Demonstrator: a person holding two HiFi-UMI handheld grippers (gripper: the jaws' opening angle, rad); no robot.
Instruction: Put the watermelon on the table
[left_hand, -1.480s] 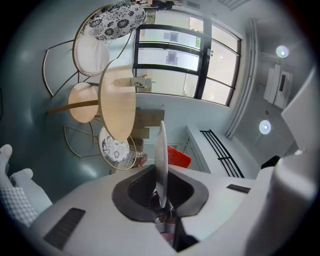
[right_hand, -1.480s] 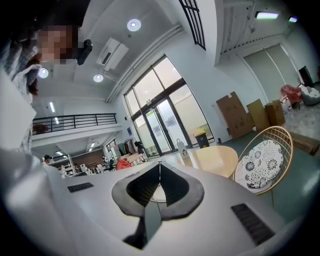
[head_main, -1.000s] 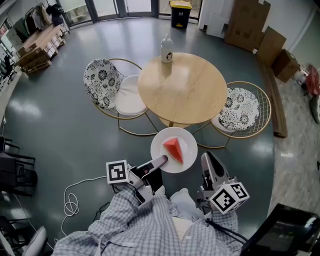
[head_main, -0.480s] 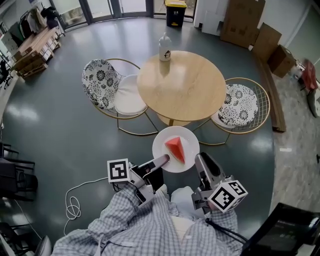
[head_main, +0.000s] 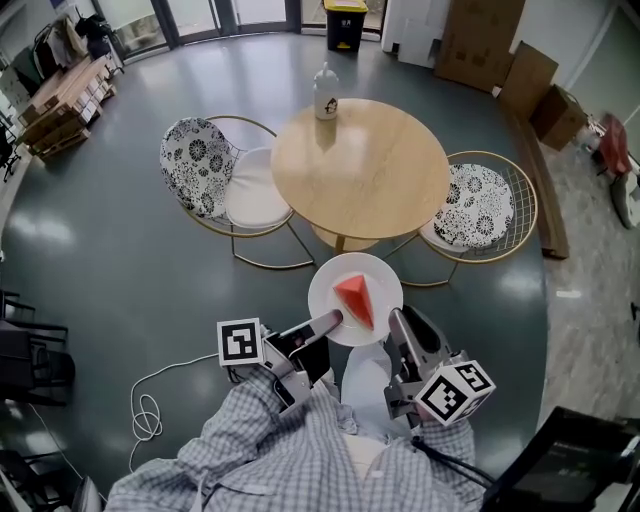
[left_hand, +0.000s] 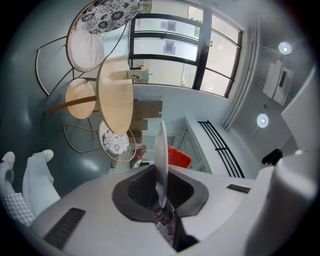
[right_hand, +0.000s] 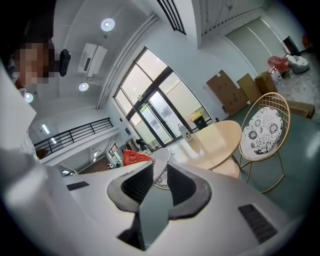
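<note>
A red watermelon wedge (head_main: 354, 299) lies on a round white plate (head_main: 328, 284), carried in the air just short of the round wooden table (head_main: 360, 170). My left gripper (head_main: 330, 320) is shut on the plate's near-left rim. My right gripper (head_main: 397, 325) is shut on its near-right rim. In the left gripper view the plate (left_hand: 160, 150) runs edge-on into the jaws, with the watermelon (left_hand: 178, 156) behind it. The right gripper view shows the plate's rim (right_hand: 161, 159) between the pads, the watermelon (right_hand: 136, 157) to the left and the table (right_hand: 215, 142) ahead.
A white bottle (head_main: 324, 92) stands at the table's far edge. Two wire chairs with patterned cushions flank the table, one to the left (head_main: 215, 170) and one to the right (head_main: 478, 213). Cardboard boxes (head_main: 490, 45) lean at the back right. A white cable (head_main: 150, 400) lies on the floor.
The plate with the watermelon has drifted slightly forward toward the table, both grippers still holding it. The table sits a little nearer in the head view.
</note>
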